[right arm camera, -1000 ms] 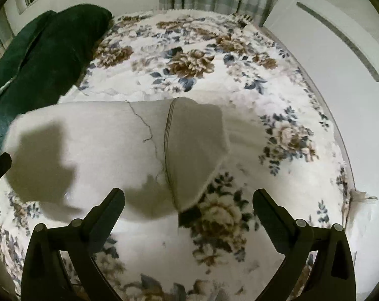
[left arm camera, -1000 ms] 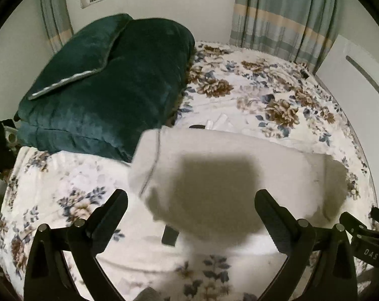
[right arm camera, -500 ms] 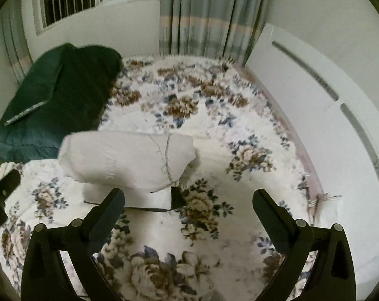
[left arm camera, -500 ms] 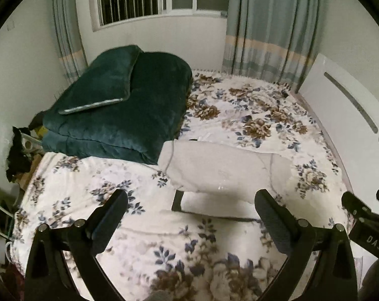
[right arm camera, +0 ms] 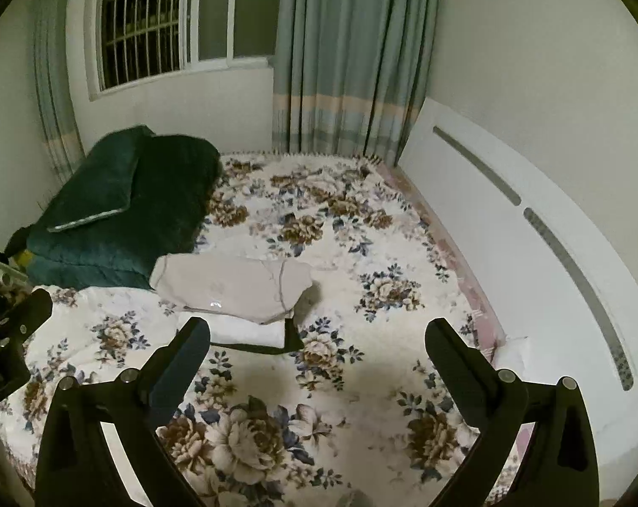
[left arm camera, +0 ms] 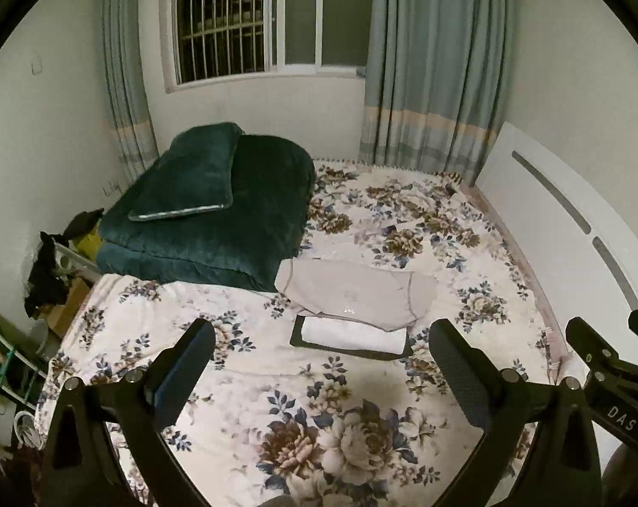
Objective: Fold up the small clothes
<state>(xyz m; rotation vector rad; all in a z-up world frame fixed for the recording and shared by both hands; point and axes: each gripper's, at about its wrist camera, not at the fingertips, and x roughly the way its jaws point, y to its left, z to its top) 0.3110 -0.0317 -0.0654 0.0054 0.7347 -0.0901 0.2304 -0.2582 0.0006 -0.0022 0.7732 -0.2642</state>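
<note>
1. A folded beige garment (left arm camera: 357, 295) is lying on the floral bedspread (left arm camera: 319, 422), partly covering a white folded piece (left arm camera: 352, 336) that is sitting on a dark flat item (left arm camera: 295, 336), all just beside the dark green quilt (left arm camera: 217, 228)
2. The left gripper (left arm camera: 321, 365) is hovering above the bed with its jaws spread wide and nothing between them; the right gripper (right arm camera: 316, 363) is likewise gaping and empty
3. The beige garment (right arm camera: 234, 287) is lying ahead of both grippers and apart from them, its long axis running crosswise to the fingers, left to right
4. In the left wrist view the pile is sitting nearly centred between the fingers; in the right wrist view it is falling toward the left finger (right arm camera: 183, 359), so the left hand is judged the better lined up for any further reach
5. The fold is looking finished, judging by the compact shape
</note>
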